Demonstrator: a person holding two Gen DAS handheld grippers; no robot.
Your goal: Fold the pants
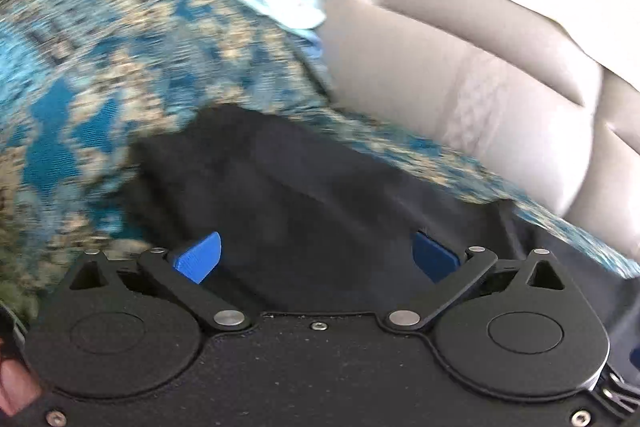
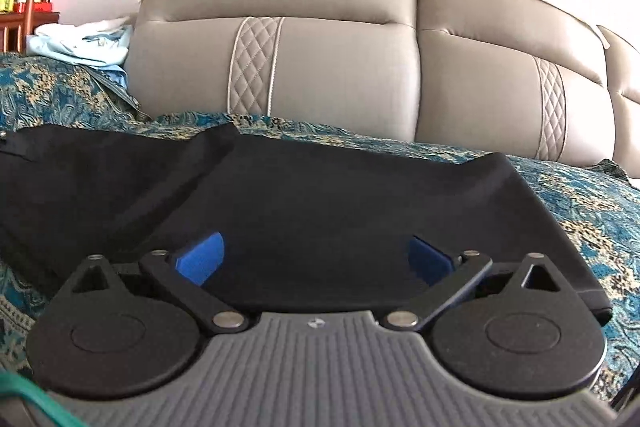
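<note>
Pants are lying flat on the bed, dark cloth spread over the patterned blue cover, one end reaching off to the left and a squared fold edge sitting at the right, close under the padded headboard. This layout is suggesting a fold partly made, with the cloth laid down to settle before the next one. Left claw is hanging just above the pants, tipped downward, blue fingers spread wide and released, nothing between them; its view is blurring, so that hand is likely in transit. Right claw is hovering low over the near edge of the cloth, also angled slightly down, fingers wide apart and released, gripping nothing. A pale bundle is sitting at the far left by the headboard.
</note>
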